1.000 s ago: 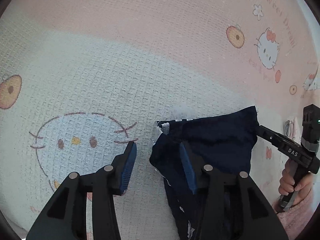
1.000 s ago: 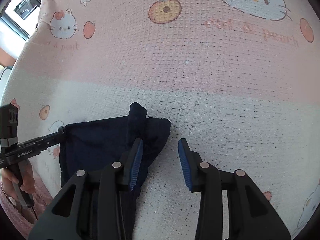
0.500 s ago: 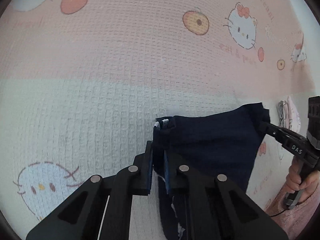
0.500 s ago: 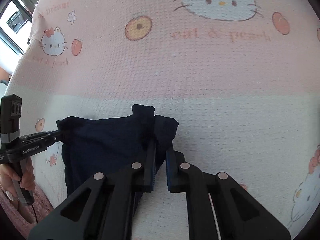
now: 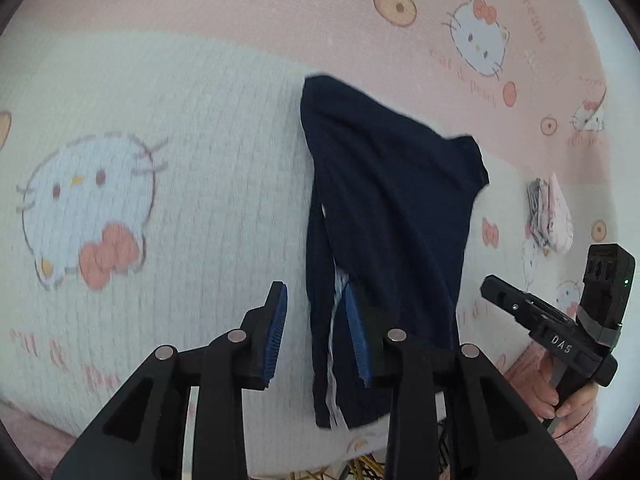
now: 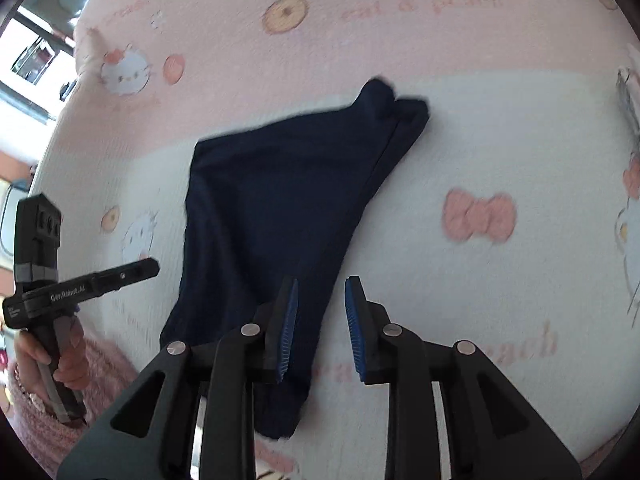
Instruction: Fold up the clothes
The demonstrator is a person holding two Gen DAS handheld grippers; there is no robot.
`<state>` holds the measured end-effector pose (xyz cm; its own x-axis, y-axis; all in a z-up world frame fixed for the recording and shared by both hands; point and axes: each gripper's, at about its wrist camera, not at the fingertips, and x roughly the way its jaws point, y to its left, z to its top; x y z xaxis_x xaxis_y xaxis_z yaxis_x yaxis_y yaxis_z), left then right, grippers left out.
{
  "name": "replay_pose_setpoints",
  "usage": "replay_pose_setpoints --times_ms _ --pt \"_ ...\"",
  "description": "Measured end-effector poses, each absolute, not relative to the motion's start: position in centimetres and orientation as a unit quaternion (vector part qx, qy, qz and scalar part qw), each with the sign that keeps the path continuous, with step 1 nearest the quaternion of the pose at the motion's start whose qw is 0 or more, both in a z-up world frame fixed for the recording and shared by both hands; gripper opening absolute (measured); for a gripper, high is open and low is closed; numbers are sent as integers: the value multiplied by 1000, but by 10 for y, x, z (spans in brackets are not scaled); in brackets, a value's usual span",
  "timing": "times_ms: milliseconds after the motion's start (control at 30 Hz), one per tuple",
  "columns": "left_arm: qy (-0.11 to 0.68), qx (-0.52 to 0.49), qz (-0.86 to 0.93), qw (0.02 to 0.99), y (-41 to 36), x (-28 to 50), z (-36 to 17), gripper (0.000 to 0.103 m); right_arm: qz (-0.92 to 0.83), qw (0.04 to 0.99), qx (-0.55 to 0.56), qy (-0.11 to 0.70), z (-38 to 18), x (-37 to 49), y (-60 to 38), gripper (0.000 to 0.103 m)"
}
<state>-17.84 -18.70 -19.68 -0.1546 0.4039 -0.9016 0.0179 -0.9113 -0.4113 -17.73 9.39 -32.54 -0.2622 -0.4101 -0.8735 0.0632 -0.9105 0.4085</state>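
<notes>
On pink-and-white cartoon-cat bedspread [image 5: 168,92]: dark navy garment [image 5: 384,208], lying flat and apart from both tools, folded lengthwise into a long tapering shape. Narrow bunched end toward the pink band of the spread, wider end toward the near edge. Along the near left edge in the left wrist view, a thin strip of paler striped fabric showing at the fold.

Left gripper [image 5: 316,336] low over the spread at the garment's near end, jaws spread apart, nothing between them. Left blue pad over bare white spread, right blue pad over the dark cloth; contact with the cloth not clear from this view.

Right gripper [image 6: 320,330] likewise parted and empty, seen in the right wrist view. Left pad over the navy cloth near its right edge, right pad over bare spread just beside that edge.

Each tool visible from the other's camera: right gripper off to the right of the garment in the left wrist view, held by a hand [image 5: 560,396] in a fluffy pink sleeve [image 5: 580,452]; left gripper off to the left in the right wrist view, its fingers pointing toward the cloth but short of it.

Small pale folded bundle [image 5: 550,216] farther right on the spread, well apart from the garment. Some motion blur at the garment's far corners.
</notes>
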Motion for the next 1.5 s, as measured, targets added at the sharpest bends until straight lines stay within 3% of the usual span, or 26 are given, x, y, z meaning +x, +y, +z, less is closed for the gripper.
replay_pose_setpoints --times_ms 233,267,300,467,567,700,800,867,967,1033,1133,1233,1367,1500 --pt "-188 -638 730 155 -176 -125 -215 31 -768 159 611 -111 -342 -130 67 26" --pt "-182 -638 733 153 -175 -121 -218 27 -768 155 614 -96 -347 -130 65 26" --pt "-176 -636 736 155 -173 -118 -219 15 -765 148 622 -79 -351 -127 69 26" --pt "-160 -580 781 166 -173 -104 -184 11 -785 151 597 -60 -332 -121 65 26" --pt "-156 -592 779 139 -181 -101 -192 11 -797 152 581 -67 -325 -121 63 28" --pt "-156 -630 752 114 -181 -105 -216 16 -785 132 605 14 -345 -120 42 28" --pt "-181 -624 753 104 -192 -102 -211 34 -782 120 609 59 -350 -114 37 28" --pt "-213 -615 752 104 -203 -100 -207 35 -784 118 608 38 -349 -116 48 28" --pt "-241 -616 742 111 -207 -101 -210 35 -771 139 617 -80 -349 -125 72 28" --pt "-258 -623 729 117 -208 -102 -217 35 -747 170 622 -161 -354 -128 79 34" --pt "-269 -638 712 115 -203 -96 -231 34 -713 197 634 -226 -368 -129 76 35" --pt "-247 -639 720 110 -196 -90 -228 29 -724 199 624 -216 -373 -126 63 37" --pt "-201 -637 735 120 -178 -79 -216 25 -744 194 618 -164 -365 -124 52 19" --pt "-150 -633 748 133 -157 -68 -204 24 -759 180 614 -121 -349 -116 57 17"
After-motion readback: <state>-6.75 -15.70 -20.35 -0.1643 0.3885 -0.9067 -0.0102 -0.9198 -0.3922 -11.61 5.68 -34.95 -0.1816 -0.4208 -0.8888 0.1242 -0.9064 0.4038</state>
